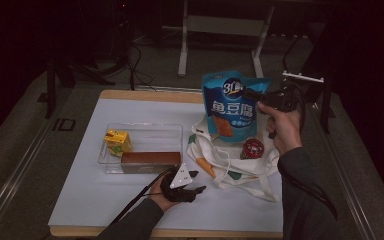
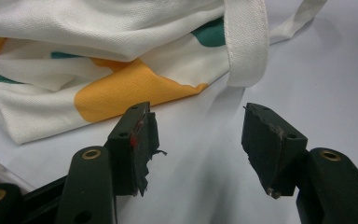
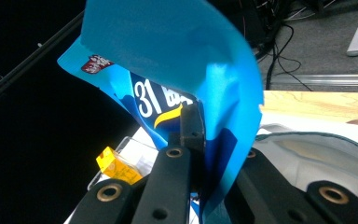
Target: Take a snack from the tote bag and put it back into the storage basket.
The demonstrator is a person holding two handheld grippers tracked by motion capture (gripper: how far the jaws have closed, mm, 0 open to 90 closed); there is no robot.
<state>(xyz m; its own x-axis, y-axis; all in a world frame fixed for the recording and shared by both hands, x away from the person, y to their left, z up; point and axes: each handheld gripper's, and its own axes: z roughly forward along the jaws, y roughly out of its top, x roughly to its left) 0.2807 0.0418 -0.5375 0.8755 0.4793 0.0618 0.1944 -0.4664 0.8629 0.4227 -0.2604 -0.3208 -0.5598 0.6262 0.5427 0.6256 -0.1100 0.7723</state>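
Over the tote (image 1: 240, 165) (white, lying flat) hangs your blue pouch (image 1: 234, 107), its right edge clamped in your right gripper (image 1: 258, 96); your left gripper (image 1: 196, 181), jaws apart and empty, rests beside the tote's near-left corner.

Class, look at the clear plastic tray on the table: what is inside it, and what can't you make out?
Inside the clear tray sit a yellow carton at its left end and a long brown box along its near side. The rest looks bare. What lies beneath the two items is covered.
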